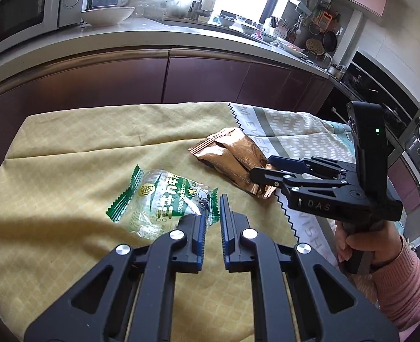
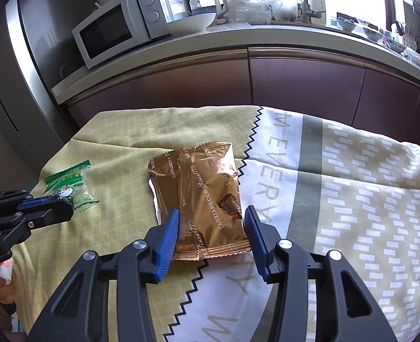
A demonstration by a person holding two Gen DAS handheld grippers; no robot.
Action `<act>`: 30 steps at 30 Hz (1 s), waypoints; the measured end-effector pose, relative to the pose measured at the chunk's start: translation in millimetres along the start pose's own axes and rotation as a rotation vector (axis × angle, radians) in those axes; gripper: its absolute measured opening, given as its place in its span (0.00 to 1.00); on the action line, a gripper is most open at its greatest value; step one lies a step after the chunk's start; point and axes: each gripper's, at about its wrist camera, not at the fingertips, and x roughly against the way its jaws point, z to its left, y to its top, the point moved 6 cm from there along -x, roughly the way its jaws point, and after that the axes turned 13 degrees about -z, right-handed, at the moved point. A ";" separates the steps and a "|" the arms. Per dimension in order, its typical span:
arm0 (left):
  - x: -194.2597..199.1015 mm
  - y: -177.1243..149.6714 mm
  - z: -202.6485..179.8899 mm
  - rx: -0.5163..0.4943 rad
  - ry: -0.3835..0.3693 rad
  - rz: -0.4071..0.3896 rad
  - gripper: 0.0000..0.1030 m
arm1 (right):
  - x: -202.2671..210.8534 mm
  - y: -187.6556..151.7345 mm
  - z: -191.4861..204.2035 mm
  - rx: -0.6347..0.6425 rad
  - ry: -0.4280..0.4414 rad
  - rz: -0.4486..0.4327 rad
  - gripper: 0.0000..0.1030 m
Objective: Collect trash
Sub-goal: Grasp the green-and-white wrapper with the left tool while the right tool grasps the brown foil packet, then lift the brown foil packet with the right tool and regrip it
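A clear and green snack wrapper [image 1: 164,196] lies on the yellow cloth [image 1: 67,156]. My left gripper [image 1: 210,211] hangs just over its near right corner, jaws a narrow gap apart with nothing between them. A brown foil wrapper [image 2: 204,196] lies at the seam of the two cloths. My right gripper [image 2: 211,222] is open, with one finger on each side of the foil wrapper's near end. The foil wrapper [image 1: 232,156] and right gripper [image 1: 259,168] also show in the left wrist view. The green wrapper [image 2: 67,188] and left gripper [image 2: 53,202] show in the right wrist view.
A white and green patterned cloth [image 2: 352,199] covers the table's right half. Behind the table runs a kitchen counter [image 2: 238,40] with dark red cabinets, a microwave [image 2: 115,31], a white bowl [image 2: 190,22] and dishes. An oven [image 1: 381,85] stands at the right.
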 end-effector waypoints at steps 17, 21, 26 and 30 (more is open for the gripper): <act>77.9 -32.5 17.0 -0.040 0.043 -0.051 0.09 | 26.3 -5.3 5.2 -0.040 0.041 -0.046 0.14; 90.4 -36.3 19.6 -0.052 0.058 -0.061 0.09 | 33.0 -9.4 7.8 -0.047 0.051 -0.052 0.12; 105.2 -39.9 15.5 -0.081 0.071 -0.077 0.09 | 46.1 -15.3 15.4 -0.055 0.073 -0.072 0.10; 118.0 -45.3 15.9 -0.081 0.074 -0.085 0.09 | 57.6 -17.3 25.1 -0.062 0.107 -0.089 0.10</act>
